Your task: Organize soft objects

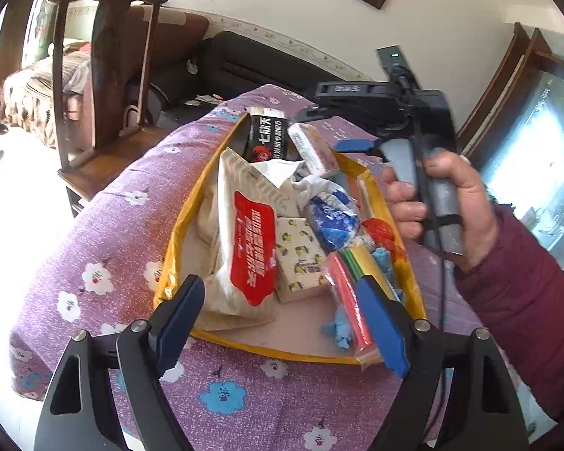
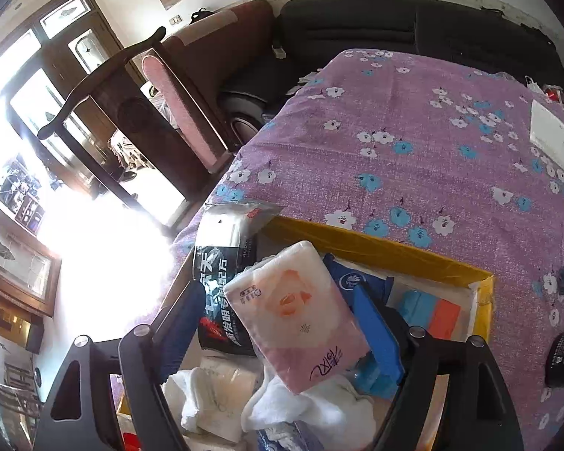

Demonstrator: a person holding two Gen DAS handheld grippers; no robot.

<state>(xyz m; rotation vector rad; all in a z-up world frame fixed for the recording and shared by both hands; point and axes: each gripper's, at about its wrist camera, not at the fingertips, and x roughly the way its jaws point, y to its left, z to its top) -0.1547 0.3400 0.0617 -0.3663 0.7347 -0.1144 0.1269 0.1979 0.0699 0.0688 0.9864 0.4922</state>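
A shallow yellow cardboard box (image 1: 176, 248) rests on a counter covered with a purple cloth printed with white and blue flowers (image 1: 105, 233). The box holds the soft objects: a white wet-wipe pack with a red label (image 1: 250, 248), a small tissue pack printed with lemons (image 1: 300, 259), a blue and white crumpled tissue pack (image 1: 332, 218), a black pack with white lettering (image 1: 265, 139), a pink tissue pack (image 2: 300, 319), white cloths (image 2: 312, 402), and a clear sleeve of red, green and yellow strips (image 1: 347, 289) along the right-hand wall. In the left wrist view, the left claw (image 1: 282, 323) hovers over the near end of the box with its blue-padded jaws spread apart; nothing is clamped between them, and the wet-wipe pack and lemon pack lie in the gap beyond the tips. In the same view, the right claw (image 1: 351, 145) is held above the far right corner of the box by a hand (image 1: 443, 203) in a dark red sleeve (image 1: 522, 300); only one of its blue fingers shows there. In the right wrist view, the right claw (image 2: 282, 334) has its jaws spread wide. The pink tissue pack lies tilted between them on top of the white cloths, just beside the right pad; the left pad stands clear of it. A dark wooden chair (image 1: 101, 71) stands beyond the left edge of the counter
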